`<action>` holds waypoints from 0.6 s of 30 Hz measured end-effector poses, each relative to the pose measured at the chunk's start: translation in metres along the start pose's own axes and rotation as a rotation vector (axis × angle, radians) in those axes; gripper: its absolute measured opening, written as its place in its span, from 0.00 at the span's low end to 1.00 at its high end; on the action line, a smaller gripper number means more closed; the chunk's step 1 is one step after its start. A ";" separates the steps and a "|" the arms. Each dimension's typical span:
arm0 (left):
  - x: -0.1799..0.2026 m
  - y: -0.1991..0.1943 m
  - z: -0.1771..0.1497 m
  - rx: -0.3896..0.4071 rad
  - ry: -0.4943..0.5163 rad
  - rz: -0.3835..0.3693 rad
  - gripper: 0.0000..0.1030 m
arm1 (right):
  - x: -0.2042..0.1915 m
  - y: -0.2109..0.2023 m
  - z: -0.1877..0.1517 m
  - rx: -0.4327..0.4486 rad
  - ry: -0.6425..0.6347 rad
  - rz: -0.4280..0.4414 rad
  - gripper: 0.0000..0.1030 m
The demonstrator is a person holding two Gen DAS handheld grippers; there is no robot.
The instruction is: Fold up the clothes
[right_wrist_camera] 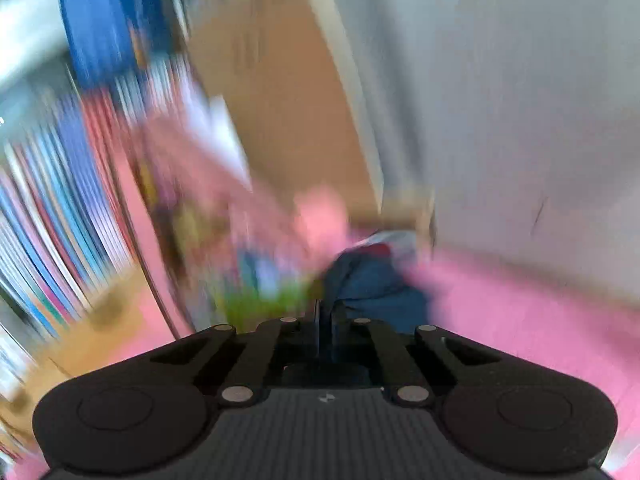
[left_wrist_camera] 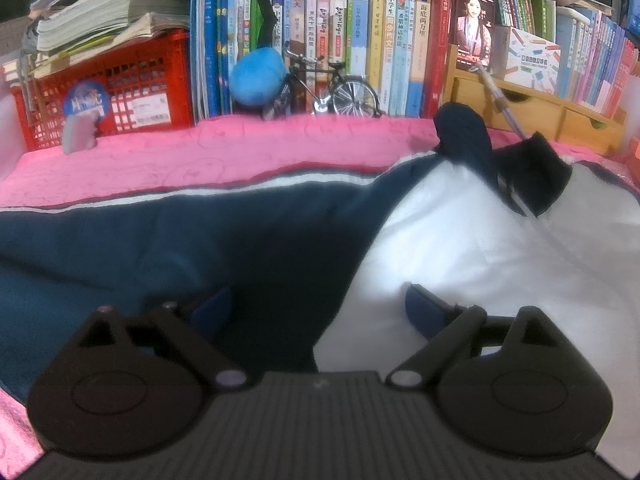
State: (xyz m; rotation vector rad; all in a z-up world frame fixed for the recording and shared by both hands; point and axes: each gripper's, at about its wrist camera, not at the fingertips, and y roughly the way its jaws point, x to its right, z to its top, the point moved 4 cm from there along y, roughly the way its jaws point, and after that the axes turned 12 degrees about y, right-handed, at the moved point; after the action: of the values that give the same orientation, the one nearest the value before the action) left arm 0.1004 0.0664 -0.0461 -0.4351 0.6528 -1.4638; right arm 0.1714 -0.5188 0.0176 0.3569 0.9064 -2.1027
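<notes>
My left gripper [left_wrist_camera: 316,312] angles down over the garment [left_wrist_camera: 208,248], jaws wide apart w/ nothing pinched; right gripper [right_wrist_camera: 325,320] clenched, view blurred.

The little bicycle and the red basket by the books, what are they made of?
The little bicycle looks like metal: thin dark frame, shiny silvery spoked wheels, though some parts could be plastic. The red basket looks like hard, glossy plastic: a moulded grid of holes in one even red, strong enough to carry a stack of books.
</notes>
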 end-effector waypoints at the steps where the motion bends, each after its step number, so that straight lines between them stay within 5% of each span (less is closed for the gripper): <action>1: 0.000 0.000 0.000 0.000 0.001 0.000 0.93 | 0.014 -0.017 0.011 0.046 0.015 0.036 0.06; 4: 0.001 0.001 0.000 -0.001 0.002 0.001 0.93 | 0.061 -0.041 0.032 0.095 0.050 0.042 0.07; 10: 0.000 0.001 0.000 -0.002 0.006 0.001 0.94 | 0.142 0.012 -0.002 -0.161 -0.062 -0.376 0.17; 12: 0.000 0.001 0.000 -0.002 0.007 0.000 0.94 | 0.143 0.004 -0.010 -0.136 -0.093 -0.391 0.49; 16: -0.001 -0.002 0.000 0.007 0.004 -0.010 0.94 | 0.104 -0.032 -0.015 -0.050 -0.228 -0.318 0.63; 18: -0.004 -0.008 0.000 0.015 0.006 -0.011 0.92 | 0.067 -0.059 -0.022 -0.029 -0.336 -0.172 0.70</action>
State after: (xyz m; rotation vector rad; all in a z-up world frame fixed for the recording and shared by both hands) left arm 0.0936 0.0695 -0.0406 -0.4234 0.6447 -1.4805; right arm 0.0816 -0.5163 -0.0042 -0.0936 0.7881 -2.2152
